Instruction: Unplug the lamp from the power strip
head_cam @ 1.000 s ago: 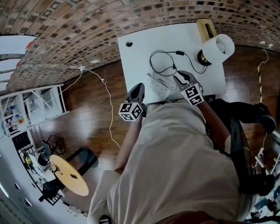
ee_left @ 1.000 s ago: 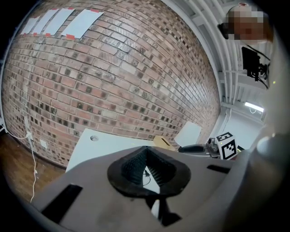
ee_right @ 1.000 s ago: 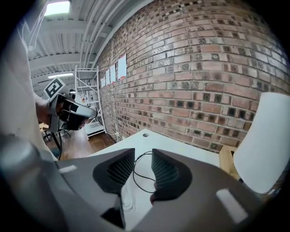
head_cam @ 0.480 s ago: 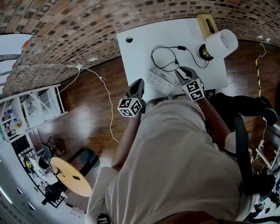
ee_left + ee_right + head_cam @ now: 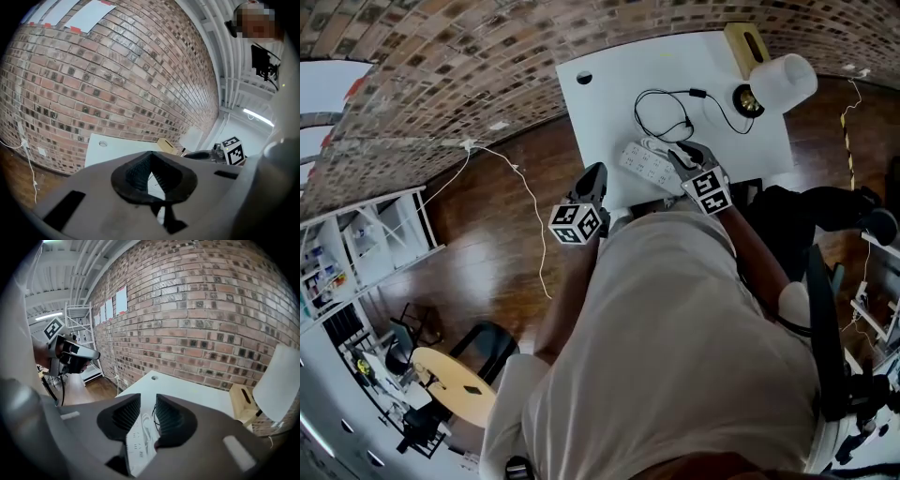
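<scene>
The white power strip [image 5: 645, 161] lies slantwise on the white table [image 5: 609, 94]. A black cord [image 5: 667, 105] loops from it to the lamp [image 5: 780, 84], which has a white shade and stands at the far right. My right gripper [image 5: 687, 156] hovers over the strip's right end. In the right gripper view its jaws [image 5: 147, 399] are closing, with a narrow gap still between them; the strip [image 5: 140, 439] shows beyond the gap and nothing is pressed. My left gripper [image 5: 592, 180] is at the table's front left edge; its tips [image 5: 151, 155] meet, holding nothing.
A wooden block [image 5: 742, 45] stands behind the lamp at the table's far right corner. A round hole [image 5: 584, 78] marks the far left corner. A brick wall runs behind the table. A thin cable [image 5: 530, 202] trails over the wooden floor on the left.
My right gripper has edged a little further over the strip's right end. The left gripper has kept its place at the table's front left edge. The head view has shifted slightly.
</scene>
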Demonstrator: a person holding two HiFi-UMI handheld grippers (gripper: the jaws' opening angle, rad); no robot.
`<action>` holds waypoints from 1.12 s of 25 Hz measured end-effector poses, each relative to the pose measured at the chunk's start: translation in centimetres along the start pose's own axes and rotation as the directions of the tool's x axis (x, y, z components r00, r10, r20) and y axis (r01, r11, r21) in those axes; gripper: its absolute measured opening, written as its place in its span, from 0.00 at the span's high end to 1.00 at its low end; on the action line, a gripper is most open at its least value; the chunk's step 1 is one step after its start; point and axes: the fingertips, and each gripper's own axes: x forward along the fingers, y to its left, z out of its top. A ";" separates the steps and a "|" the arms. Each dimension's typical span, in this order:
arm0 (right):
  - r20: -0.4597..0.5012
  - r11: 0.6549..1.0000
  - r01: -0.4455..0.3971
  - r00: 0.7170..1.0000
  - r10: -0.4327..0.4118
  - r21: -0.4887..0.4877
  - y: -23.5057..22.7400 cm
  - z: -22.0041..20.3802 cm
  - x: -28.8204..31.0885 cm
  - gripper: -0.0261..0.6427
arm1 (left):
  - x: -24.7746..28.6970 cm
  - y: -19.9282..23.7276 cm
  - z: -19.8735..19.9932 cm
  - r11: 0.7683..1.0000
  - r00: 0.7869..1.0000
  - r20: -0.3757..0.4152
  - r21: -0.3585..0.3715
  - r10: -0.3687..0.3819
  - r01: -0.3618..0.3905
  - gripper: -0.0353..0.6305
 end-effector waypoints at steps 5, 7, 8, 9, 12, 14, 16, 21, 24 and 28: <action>-0.020 0.999 0.036 0.999 -0.036 -0.010 1.8 0.4 0.2 0.81 | -1.4 1.6 -0.2 0.999 0.999 -0.007 -0.013 -0.031 0.031 0.94; -0.030 0.999 0.045 0.998 -0.046 -0.026 2.7 0.4 0.2 0.81 | -2.0 1.9 -0.2 0.999 0.999 -0.010 -0.013 -0.046 0.046 0.94; -0.034 0.998 0.047 0.998 -0.048 -0.031 3.3 0.4 0.2 0.81 | -2.3 2.0 -0.3 0.999 0.999 -0.012 -0.013 -0.053 0.053 0.94; -0.037 0.998 0.048 0.998 -0.049 -0.034 3.9 0.4 0.2 0.81 | -2.6 2.1 -0.4 0.998 0.998 -0.012 -0.013 -0.060 0.059 0.94; -0.045 0.998 0.052 0.998 -0.053 -0.037 5.9 0.2 0.4 0.81 | -3.9 2.8 -0.6 0.997 0.997 -0.014 -0.010 -0.076 0.076 0.94; -0.049 0.998 0.056 0.997 -0.057 -0.035 7.3 -0.1 0.7 0.81 | -4.9 3.5 -0.8 0.996 0.996 -0.015 -0.009 -0.084 0.084 0.94; -0.051 0.998 0.054 0.997 -0.056 -0.031 8.9 -0.4 1.1 0.81 | -5.9 4.3 -1.3 0.996 0.996 -0.018 -0.006 -0.090 0.090 0.94; -0.064 0.999 0.020 0.998 -0.023 -0.050 13.5 -1.7 1.4 0.82 | -8.2 5.3 -3.0 0.994 0.994 -0.031 0.001 -0.109 0.109 0.94; -0.079 0.999 0.021 0.997 -0.024 -0.036 15.3 -2.8 1.2 0.82 | -9.4 5.2 -4.0 0.992 0.992 -0.036 0.001 -0.124 0.124 0.94; -0.094 0.999 0.013 0.995 -0.016 -0.033 17.1 -3.7 0.4 0.82 | -10.5 4.8 -5.0 0.990 0.989 -0.040 -0.005 -0.139 0.139 0.94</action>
